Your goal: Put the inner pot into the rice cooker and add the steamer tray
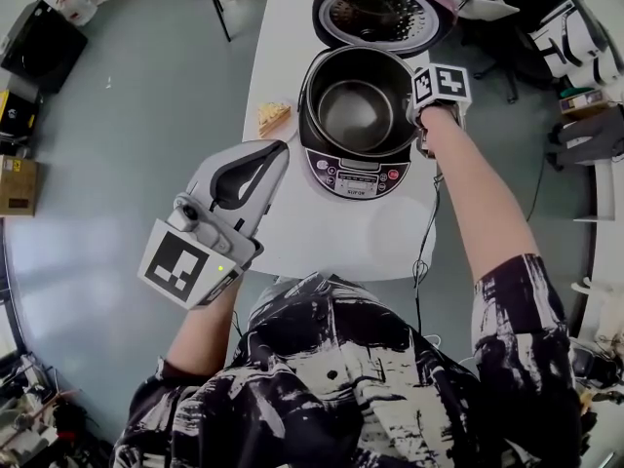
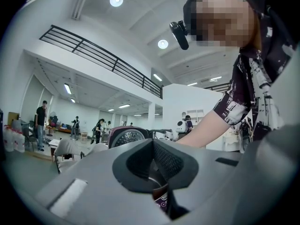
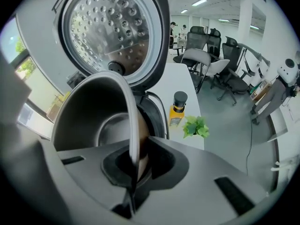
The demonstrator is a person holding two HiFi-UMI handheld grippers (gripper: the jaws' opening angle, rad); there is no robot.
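- Your right hand-held gripper [image 3: 133, 170] is clamped on the rim of the inner pot [image 1: 356, 115].
- The inner pot is inside the open rice cooker [image 1: 357, 175] on the desk [image 1: 341, 234].
- Your left hand-held gripper [image 1: 279, 150] is closed, holding nothing.

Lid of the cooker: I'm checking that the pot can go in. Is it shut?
No, the lid stands open behind the cooker, with its perforated inner plate showing.

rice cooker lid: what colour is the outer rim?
Dusty pink, framing the lid's perforated silver underside. The open lid shows it best in the head view.
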